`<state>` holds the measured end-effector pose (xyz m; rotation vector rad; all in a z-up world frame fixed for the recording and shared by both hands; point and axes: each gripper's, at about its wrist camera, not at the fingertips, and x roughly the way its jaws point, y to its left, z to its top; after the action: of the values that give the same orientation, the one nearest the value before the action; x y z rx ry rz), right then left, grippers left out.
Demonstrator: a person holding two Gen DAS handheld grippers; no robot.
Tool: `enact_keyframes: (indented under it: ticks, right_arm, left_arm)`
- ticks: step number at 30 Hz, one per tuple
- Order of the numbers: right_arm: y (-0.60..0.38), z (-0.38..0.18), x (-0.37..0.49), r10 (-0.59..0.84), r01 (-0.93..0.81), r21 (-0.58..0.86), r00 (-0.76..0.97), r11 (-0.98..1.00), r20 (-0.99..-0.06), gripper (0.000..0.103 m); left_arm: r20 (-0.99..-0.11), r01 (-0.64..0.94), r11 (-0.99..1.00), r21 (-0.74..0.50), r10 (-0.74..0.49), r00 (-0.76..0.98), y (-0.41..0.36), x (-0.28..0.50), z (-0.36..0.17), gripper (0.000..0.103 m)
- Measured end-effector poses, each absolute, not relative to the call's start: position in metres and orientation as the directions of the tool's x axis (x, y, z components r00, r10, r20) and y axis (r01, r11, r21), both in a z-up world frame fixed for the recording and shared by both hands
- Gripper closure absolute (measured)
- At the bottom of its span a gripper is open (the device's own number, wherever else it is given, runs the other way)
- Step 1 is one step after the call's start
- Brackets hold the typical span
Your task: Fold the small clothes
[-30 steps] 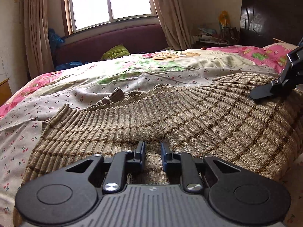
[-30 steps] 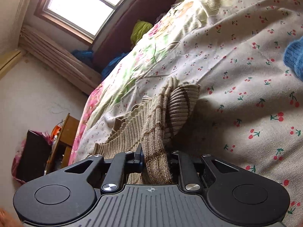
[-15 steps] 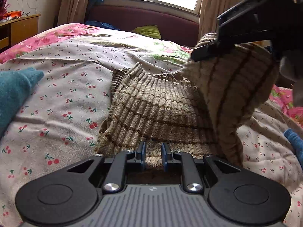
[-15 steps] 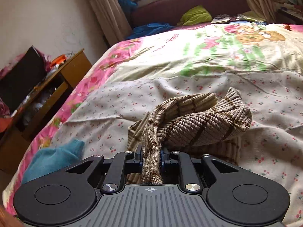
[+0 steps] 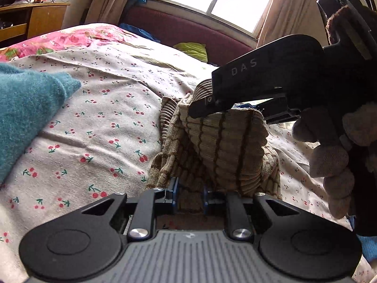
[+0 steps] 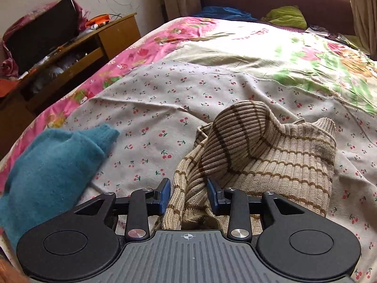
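Observation:
A beige ribbed sweater [image 5: 223, 146] with brown stripes lies on the cherry-print bed sheet [image 6: 165, 89], one side folded over onto the rest. At the bottom of the left wrist view, my left gripper [image 5: 189, 194] is shut on the sweater's near edge. In that same view my right gripper [image 5: 200, 109], held by a gloved hand [image 5: 329, 155], hovers just over the folded-over part. In the right wrist view the right gripper [image 6: 188, 192] is opening its jaws. A loose fold of the sweater [image 6: 282, 155] stands between the blue pads, which do not press on it.
A teal knit garment [image 6: 51, 160] lies on the sheet to the left of the sweater, also at the left edge of the left wrist view [image 5: 28, 108]. A wooden bedside cabinet [image 6: 94, 44] stands beyond the bed's left side. A maroon bench [image 5: 188, 28] and green cushion [image 6: 285, 16] lie under the window.
Both grippers swung left across the bed. The right gripper carried one side of the sweater over onto the rest, and its pads have now parted from the fabric. The left gripper's grip is unchanged.

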<state>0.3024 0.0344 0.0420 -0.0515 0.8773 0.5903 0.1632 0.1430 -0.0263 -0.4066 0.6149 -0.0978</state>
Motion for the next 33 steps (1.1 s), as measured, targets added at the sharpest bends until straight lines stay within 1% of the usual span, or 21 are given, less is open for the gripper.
enact_keyframes:
  ticks: [1, 2, 6, 8, 11, 13, 14, 16, 18, 20, 23, 24, 25, 26, 27, 28, 31, 33]
  right_arm:
    - [0.035, 0.045, 0.303, 0.481, -0.515, 0.207, 0.485, 0.832, -0.73, 0.065]
    - [0.035, 0.046, 0.302, 0.492, -0.52, 0.215, 0.482, 0.827, -0.725, 0.065]
    - [0.029, 0.055, 0.301, 0.498, -0.513, 0.214, 0.518, 0.832, -0.695, 0.065]
    - [0.022, 0.057, 0.305, 0.493, -0.49, 0.219, 0.544, 0.844, -0.679, 0.065]
    - [0.007, 0.061, 0.317, 0.467, -0.437, 0.23, 0.58, 0.87, -0.667, 0.065]
    - [0.001, 0.06, 0.323, 0.438, -0.414, 0.209, 0.599, 0.886, -0.67, 0.064]
    - [-0.001, 0.059, 0.327, 0.416, -0.401, 0.192, 0.607, 0.896, -0.677, 0.064]
    - [-0.003, 0.053, 0.336, 0.386, -0.391, 0.165, 0.597, 0.905, -0.703, 0.064]
    - [0.0, 0.047, 0.346, 0.364, -0.386, 0.15, 0.573, 0.91, -0.734, 0.061]
    - [0.005, 0.042, 0.354, 0.369, -0.387, 0.161, 0.552, 0.908, -0.748, 0.06]
    - [0.019, 0.035, 0.363, 0.381, -0.393, 0.173, 0.547, 0.903, -0.746, 0.06]
    - [0.025, 0.031, 0.365, 0.38, -0.396, 0.17, 0.543, 0.902, -0.749, 0.062]
    - [0.031, 0.026, 0.367, 0.368, -0.391, 0.161, 0.542, 0.906, -0.755, 0.066]
    - [0.039, 0.022, 0.369, 0.356, -0.383, 0.154, 0.542, 0.911, -0.762, 0.077]
    - [0.046, 0.017, 0.372, 0.345, -0.38, 0.143, 0.54, 0.914, -0.768, 0.081]
    - [0.051, 0.014, 0.374, 0.338, -0.38, 0.135, 0.542, 0.915, -0.769, 0.09]
    - [0.063, 0.005, 0.384, 0.326, -0.367, 0.128, 0.551, 0.921, -0.768, 0.093]
    - [0.069, -0.008, 0.392, 0.291, -0.357, 0.09, 0.562, 0.93, -0.774, 0.094]
  left_arm:
    - [-0.539, -0.038, 0.91, -0.414, -0.211, 0.815, 0.146, 0.162, -0.026, 0.072]
    - [-0.537, -0.046, 0.901, -0.431, -0.215, 0.816, 0.15, 0.16, -0.026, 0.072]
    - [-0.503, -0.079, 0.875, -0.478, -0.198, 0.841, 0.165, 0.151, -0.024, 0.072]
    - [-0.463, -0.076, 0.865, -0.495, -0.189, 0.866, 0.17, 0.144, -0.018, 0.072]
    - [-0.377, -0.053, 0.857, -0.513, -0.169, 0.911, 0.174, 0.134, -0.004, 0.071]
    - [-0.321, -0.005, 0.865, -0.502, -0.181, 0.93, 0.171, 0.134, 0.009, 0.07]
    - [-0.305, 0.02, 0.874, -0.486, -0.19, 0.933, 0.166, 0.136, 0.014, 0.066]
    - [-0.297, 0.066, 0.897, -0.437, -0.213, 0.931, 0.154, 0.148, 0.022, 0.065]
    - [-0.319, 0.083, 0.908, -0.411, -0.229, 0.92, 0.143, 0.162, 0.021, 0.065]
    - [-0.372, 0.067, 0.901, -0.428, -0.243, 0.896, 0.138, 0.173, 0.01, 0.065]
    - [-0.487, 0.029, 0.917, -0.397, -0.237, 0.841, 0.132, 0.182, -0.016, 0.066]
    - [-0.523, 0.012, 0.92, -0.392, -0.233, 0.82, 0.133, 0.183, -0.027, 0.067]
    - [-0.553, -0.01, 0.913, -0.407, -0.238, 0.799, 0.137, 0.185, -0.036, 0.068]
    - [-0.565, -0.024, 0.903, -0.429, -0.247, 0.787, 0.142, 0.185, -0.041, 0.07]
    - [-0.567, -0.039, 0.886, -0.462, -0.261, 0.782, 0.148, 0.185, -0.045, 0.07]
    - [-0.563, -0.054, 0.869, -0.492, -0.27, 0.781, 0.154, 0.186, -0.047, 0.071]
    - [-0.564, -0.069, 0.859, -0.508, -0.271, 0.78, 0.159, 0.186, -0.05, 0.072]
    - [-0.565, -0.069, 0.862, -0.503, -0.267, 0.781, 0.158, 0.186, -0.051, 0.072]
